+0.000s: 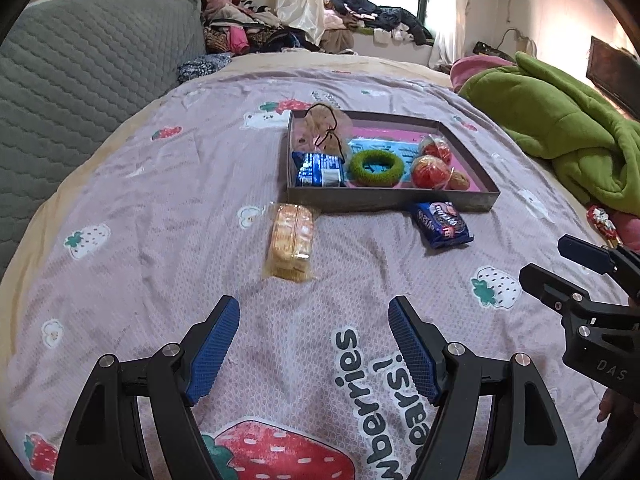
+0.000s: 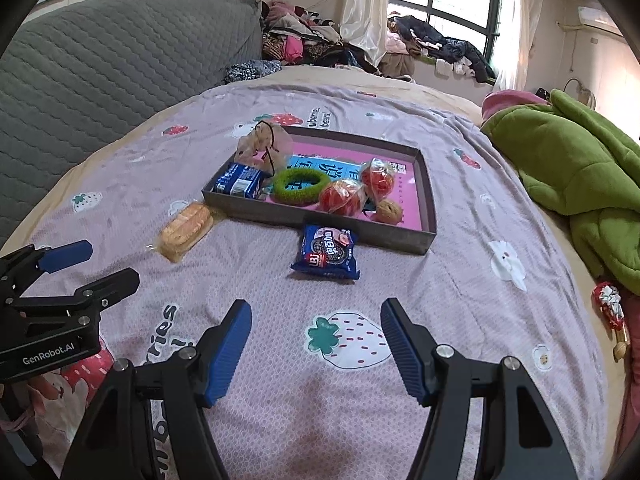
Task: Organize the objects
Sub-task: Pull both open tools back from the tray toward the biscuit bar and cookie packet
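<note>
Plainly, both empty jaws stand wide over the bed (image 1: 168, 184): the biscuit pack (image 1: 291, 242) lies lengthwise ahead of the left gripper (image 1: 314, 308), the blue cookie packet (image 2: 326, 252) ahead of the right gripper (image 2: 316, 310), both just outside the tray (image 2: 320, 220).

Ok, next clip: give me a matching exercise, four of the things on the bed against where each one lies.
Things:
1. green ring
2. biscuit pack
3. blue cookie packet
4. left gripper

Places:
A. on the sheet, off the tray's left corner
B. inside the tray
C. open above the sheet, nothing between its fingers
D. on the sheet, against the tray's near wall

Pairs: 1-B, 2-A, 3-D, 4-C
</note>
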Action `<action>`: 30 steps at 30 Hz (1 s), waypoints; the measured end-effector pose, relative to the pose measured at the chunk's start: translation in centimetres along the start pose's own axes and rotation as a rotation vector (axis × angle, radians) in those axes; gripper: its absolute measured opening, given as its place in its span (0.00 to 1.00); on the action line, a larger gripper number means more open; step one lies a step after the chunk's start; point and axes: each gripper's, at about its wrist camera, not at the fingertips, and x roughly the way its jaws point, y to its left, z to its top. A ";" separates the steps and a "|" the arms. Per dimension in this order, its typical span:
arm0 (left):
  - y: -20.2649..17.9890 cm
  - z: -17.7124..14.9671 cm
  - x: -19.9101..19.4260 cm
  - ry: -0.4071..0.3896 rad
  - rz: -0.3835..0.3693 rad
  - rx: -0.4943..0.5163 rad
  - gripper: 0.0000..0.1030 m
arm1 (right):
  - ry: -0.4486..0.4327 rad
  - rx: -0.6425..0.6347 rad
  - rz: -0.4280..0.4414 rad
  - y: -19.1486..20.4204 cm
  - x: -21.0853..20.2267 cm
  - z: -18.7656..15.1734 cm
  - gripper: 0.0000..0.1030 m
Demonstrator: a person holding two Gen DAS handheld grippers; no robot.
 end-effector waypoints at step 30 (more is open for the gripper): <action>2.5 2.1 9.1 0.053 0.006 -0.029 0.76 | 0.094 0.053 0.019 -0.9 8.7 0.9 0.65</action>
